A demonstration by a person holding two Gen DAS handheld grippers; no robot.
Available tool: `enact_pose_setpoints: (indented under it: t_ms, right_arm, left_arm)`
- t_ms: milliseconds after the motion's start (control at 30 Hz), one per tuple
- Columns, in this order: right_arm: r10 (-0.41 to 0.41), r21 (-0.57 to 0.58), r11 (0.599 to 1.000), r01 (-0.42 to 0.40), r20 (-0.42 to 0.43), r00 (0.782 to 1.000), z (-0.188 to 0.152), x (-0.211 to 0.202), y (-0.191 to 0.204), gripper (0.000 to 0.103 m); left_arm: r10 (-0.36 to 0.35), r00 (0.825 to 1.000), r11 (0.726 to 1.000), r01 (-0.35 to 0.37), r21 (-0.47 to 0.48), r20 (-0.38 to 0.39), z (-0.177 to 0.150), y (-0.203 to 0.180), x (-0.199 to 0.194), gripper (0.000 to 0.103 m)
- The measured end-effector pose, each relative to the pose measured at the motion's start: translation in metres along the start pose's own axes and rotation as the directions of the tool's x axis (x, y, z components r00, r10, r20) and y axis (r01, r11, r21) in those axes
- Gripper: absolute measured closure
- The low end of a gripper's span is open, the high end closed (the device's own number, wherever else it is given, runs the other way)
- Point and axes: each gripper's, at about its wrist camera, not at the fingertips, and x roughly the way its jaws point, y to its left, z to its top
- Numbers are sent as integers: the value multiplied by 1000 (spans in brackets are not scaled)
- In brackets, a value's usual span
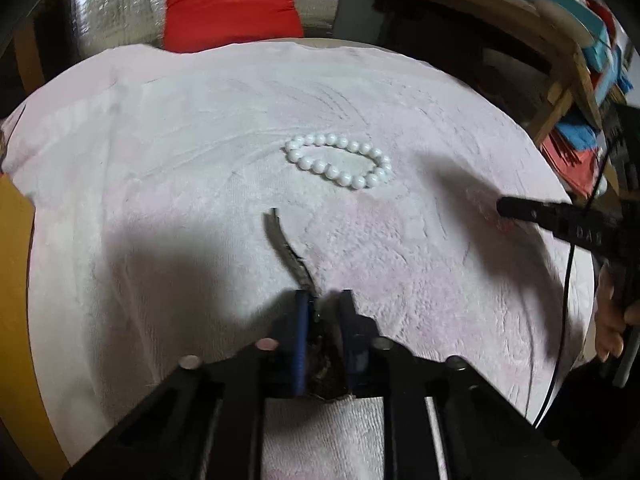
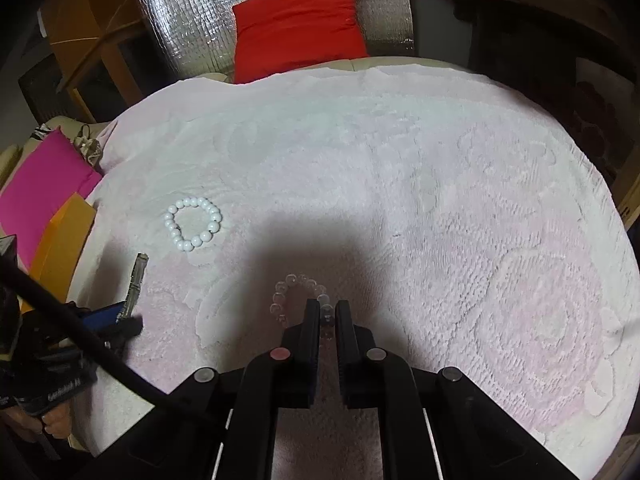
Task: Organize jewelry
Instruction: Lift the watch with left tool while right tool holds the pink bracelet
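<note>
A white bead bracelet [image 1: 340,160] lies loose on the pale pink towel [image 1: 160,140]; it also shows in the right wrist view [image 2: 193,223]. My left gripper [image 1: 325,300] is shut on a dark metal watch band [image 1: 285,246], which sticks forward over the towel; the band also shows in the right wrist view [image 2: 136,282]. My right gripper [image 2: 327,308] is shut on a clear bead bracelet [image 2: 298,294], whose loop rests on the towel [image 2: 440,200] ahead of the fingers. In the left wrist view the right gripper [image 1: 504,206] shows at the right.
A red cushion [image 2: 300,24] lies beyond the towel's far edge against silver foil. Pink and orange sheets [image 2: 44,200] lie at the left. Wooden shelves with coloured paper [image 1: 580,80] stand at the right. A black cable [image 1: 560,320] hangs near the right gripper.
</note>
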Motion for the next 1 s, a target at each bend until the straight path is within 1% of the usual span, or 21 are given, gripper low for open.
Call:
enact_pose_setpoints:
  t_ms: [67,267,333,467,500,600,633,700,767,833,867,900,933,1000]
  right_arm:
    - [17,19,1000,-17,-15,1000,0,2,-3,94]
    - [59,73,996,-55,-51,997,1,6,-10,93]
    - [52,64,997,-49,-48,998,1,7,-8,93]
    - [41,38,999,-39,-54,998,0,11,-1,91]
    - [39,29,999,-37,-53,998,0,12,1,88]
    - [62,25,998,-61,-59,996,1,11,6,86]
    - [71,28,997,-70,-62,996,1,11,7,83]
    - [89,23,996,-88,-62,994,0,11,11,59]
    - [86,-13,996,-86,-61,994,-2,11,19,48]
    - [51,-82,995,-55,-50,997,-6,12,30,48]
    - [28,-122,992,-33,-46,999,-8,13,36,51]
    - [-2,-169,986,-4,-32,999,-11,14,43,71]
    - [-21,-200,980,16,-25,999,-12,16,47,79]
    - [-57,-245,968,58,8,998,-15,16,55,86]
  left_arm:
    - [-12,1000,999,12,-31,6,2,4,0,96]
    - [-41,998,996,44,-77,38,2,10,-11,97]
    - [-56,997,994,61,-94,52,1,14,-17,97]
    - [-64,995,993,71,-98,81,-2,17,-29,97]
    - [-65,994,992,74,-101,86,-2,18,-34,97]
    - [-68,992,991,80,-111,105,-4,23,-42,97]
    - [-67,992,991,79,-112,111,-5,24,-44,97]
    - [-64,990,990,79,-118,125,-5,27,-49,97]
    - [-62,989,989,79,-124,137,-7,30,-55,97]
    - [-58,987,989,77,-128,146,-8,31,-59,97]
    - [-56,987,989,76,-128,150,-8,32,-60,97]
    - [-55,987,989,75,-128,152,-9,33,-62,97]
    - [-56,987,989,76,-129,154,-9,33,-63,97]
    - [-58,986,989,79,-128,156,-10,33,-64,97]
